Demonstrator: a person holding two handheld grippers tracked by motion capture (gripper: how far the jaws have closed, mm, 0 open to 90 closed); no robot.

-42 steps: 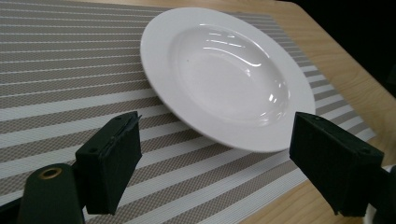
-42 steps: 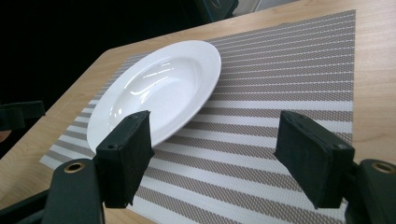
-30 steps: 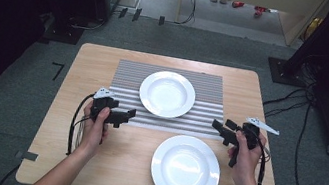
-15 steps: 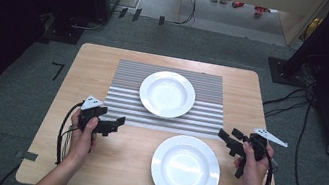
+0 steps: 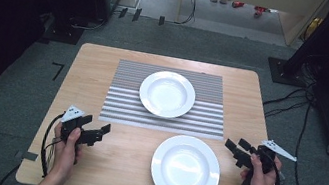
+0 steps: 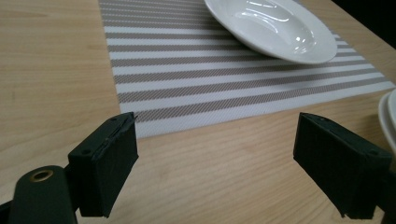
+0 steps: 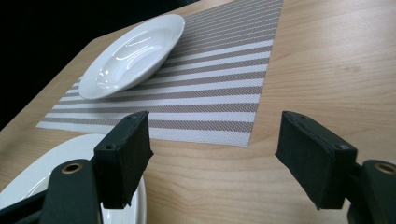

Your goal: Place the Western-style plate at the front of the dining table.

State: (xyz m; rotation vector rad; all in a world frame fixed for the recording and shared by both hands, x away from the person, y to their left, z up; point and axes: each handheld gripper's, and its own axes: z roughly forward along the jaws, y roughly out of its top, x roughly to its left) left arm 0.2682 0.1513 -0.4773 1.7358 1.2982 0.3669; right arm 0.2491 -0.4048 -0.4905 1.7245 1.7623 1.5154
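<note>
Left gripper (image 5: 103,132): jaws spread wide with nothing between them, held low over bare wood at the near left of the table, just short of the placemat's near left corner
Right gripper (image 5: 233,150): jaws likewise standing apart and empty, at the near right, just beside the near plate's right rim
Near plate (image 5: 185,169): white, round, lying flat on bare wood near the front edge, between the two grippers and closer to the right one
Far plate (image 5: 167,93): white, deeper in the well, resting on the placemat at mid-table, well apart from both grippers
Placemat (image 5: 125,101): rectangular woven sheet, grey and white stripes, flat on the table
Table (image 5: 93,65): pale wood-grain top, smooth, rounded corners
Materials: plates glazed and glossy with bright highlights, likely slick; jaw faces (image 6: 120,161) matt black blocks
Risk, grip: a thin glazed rim may slip from the flat jaws if pinched shallowly or at a tilt
Risk, placement: the near plate lies close to the front edge; a sideways nudge from the right gripper could push it off
Risk, mat: a low left jaw may catch and ruck the placemat corner
</note>
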